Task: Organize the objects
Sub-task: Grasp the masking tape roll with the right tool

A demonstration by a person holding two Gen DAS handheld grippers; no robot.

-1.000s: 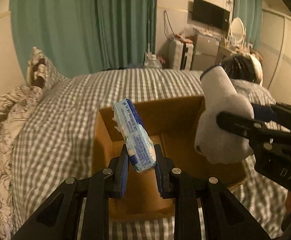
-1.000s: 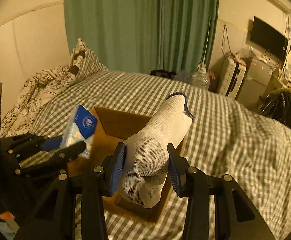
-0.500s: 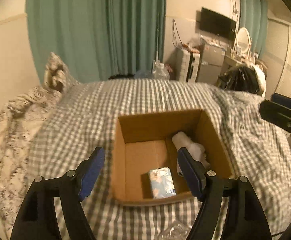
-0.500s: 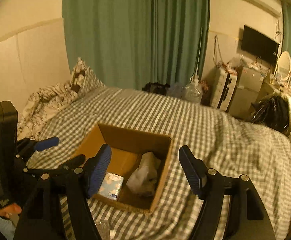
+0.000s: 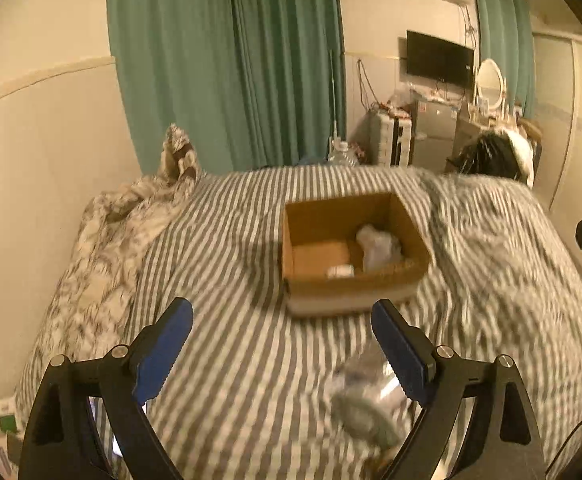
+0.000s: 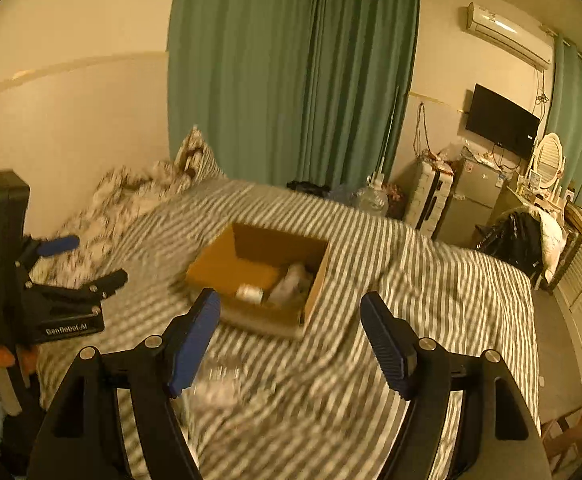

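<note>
An open cardboard box (image 5: 371, 284) (image 6: 219, 264) sits on the checked bed. Inside it lie a white glove (image 5: 377, 246) (image 6: 291, 284) and a small tissue pack (image 5: 341, 270) (image 6: 250, 293). A clear crumpled plastic item (image 5: 365, 404) lies on the bedcover close to me, by the left gripper's right finger; it shows blurred in the right wrist view (image 6: 215, 390). My left gripper (image 5: 283, 348) is open and empty, well back from the box. My right gripper (image 6: 291, 340) is open and empty, also back from the box. Both views are motion-blurred.
A patterned quilt and pillow (image 5: 131, 216) lie at the bed's left by the wall. Green curtains (image 5: 231, 64), a suitcase (image 6: 427, 196), a small fridge (image 6: 471, 196) and a water jug (image 6: 371, 196) stand beyond the bed. The left gripper shows in the right view (image 6: 63, 300).
A second ago both grippers held the tissue pack and glove over the box. They released them into it, opened, and have since pulled back and up from the box.
</note>
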